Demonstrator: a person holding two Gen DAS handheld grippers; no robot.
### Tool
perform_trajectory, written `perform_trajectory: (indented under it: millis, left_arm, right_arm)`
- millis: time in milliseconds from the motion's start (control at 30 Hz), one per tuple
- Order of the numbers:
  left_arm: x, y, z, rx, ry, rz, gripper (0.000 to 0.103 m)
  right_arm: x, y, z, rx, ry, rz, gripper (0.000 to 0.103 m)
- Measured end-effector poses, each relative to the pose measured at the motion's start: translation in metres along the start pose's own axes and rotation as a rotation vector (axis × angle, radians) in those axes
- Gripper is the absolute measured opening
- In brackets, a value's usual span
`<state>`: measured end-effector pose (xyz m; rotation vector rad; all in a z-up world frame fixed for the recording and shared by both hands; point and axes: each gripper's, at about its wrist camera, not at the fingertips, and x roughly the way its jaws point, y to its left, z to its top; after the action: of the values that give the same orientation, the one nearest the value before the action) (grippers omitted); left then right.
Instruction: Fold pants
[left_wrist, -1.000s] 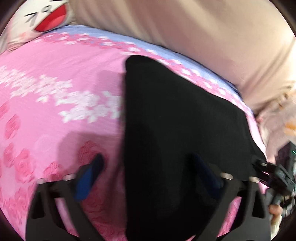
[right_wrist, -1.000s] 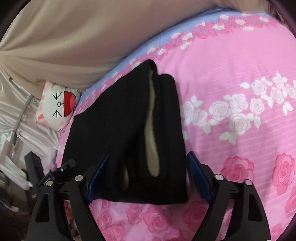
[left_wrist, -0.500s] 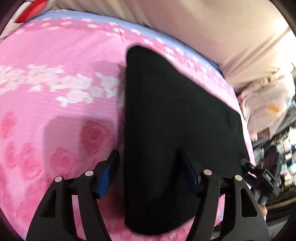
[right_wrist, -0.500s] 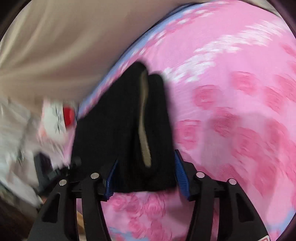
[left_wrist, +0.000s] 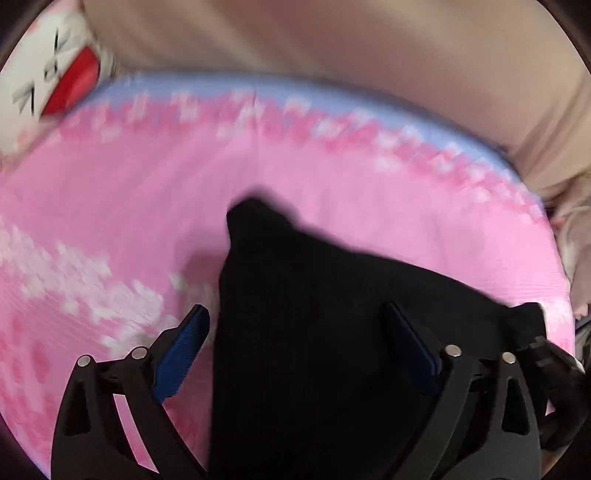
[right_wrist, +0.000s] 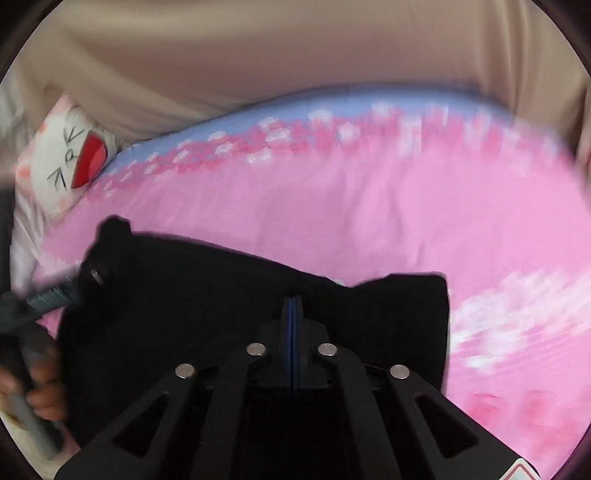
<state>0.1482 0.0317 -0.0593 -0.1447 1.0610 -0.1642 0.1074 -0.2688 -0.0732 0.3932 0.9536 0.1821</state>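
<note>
- Black pants (left_wrist: 314, 332) lie folded on the pink flowered bed (left_wrist: 388, 206), running ahead from between the left gripper (left_wrist: 295, 332) jaws toward the far bed edge.
- Left jaws are opening wide, straddling the cloth's near end without pressing it.
- Right gripper (right_wrist: 293, 306) jaws are closed flat together; whether they pinch any cloth I cannot tell, though the black fabric spreads to both sides of them.
- Both grippers sit at the near end, so the next fold likely carries that end forward along the long axis.
- A cartoon pillow (right_wrist: 70, 158) sits beyond, well apart.
</note>
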Motion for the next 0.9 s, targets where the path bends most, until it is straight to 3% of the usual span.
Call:
perform_trajectory:
  millis: [67,133,200,233,300,400,533,633,667,767,900]
  left_arm:
    - [-0.008,0.01,-0.001,-0.047,-0.022,-0.024,0.094]
    - [-0.015,0.006,-0.003,-0.007,-0.069,0.033,0.097]
    - [-0.011,0.005,-0.005,0.008,-0.067,0.048,0.097]
    - [-0.01,0.004,-0.006,0.007,-0.062,0.048,0.097]
    - [-0.012,0.0,-0.006,0.02,-0.065,0.06,0.097]
    - [-0.013,-0.001,-0.006,0.032,-0.072,0.076,0.098]
    - [-0.01,-0.002,-0.003,0.028,-0.073,0.084,0.098]
    - [-0.013,-0.007,-0.004,0.053,-0.084,0.11,0.098]
    - [-0.016,-0.008,-0.005,0.061,-0.09,0.119,0.098]
    - [-0.034,-0.012,-0.012,0.093,-0.12,0.13,0.097]
    - [-0.074,-0.006,-0.039,0.135,-0.127,0.038,0.097]
  right_arm:
    - [-0.026,0.011,-0.004,-0.018,-0.058,-0.004,0.0]
    - [-0.038,0.028,-0.009,-0.102,-0.115,-0.047,0.004]
    - [-0.022,0.017,-0.004,-0.125,-0.085,-0.179,0.0]
    - [-0.012,0.007,-0.001,-0.093,-0.062,-0.187,0.0]
    - [-0.025,-0.006,0.0,0.019,-0.078,-0.084,0.0]
    - [-0.061,0.005,-0.005,-0.021,-0.173,-0.059,0.004]
    - [-0.031,-0.022,-0.018,-0.022,-0.076,-0.144,0.0]
    - [-0.051,-0.023,-0.021,0.067,-0.11,-0.051,0.002]
    - [-0.07,-0.012,-0.023,0.04,-0.153,-0.028,0.01]
    - [-0.094,0.015,-0.029,-0.056,-0.178,-0.018,0.01]
    - [-0.104,0.016,-0.058,-0.094,-0.14,-0.056,0.012]
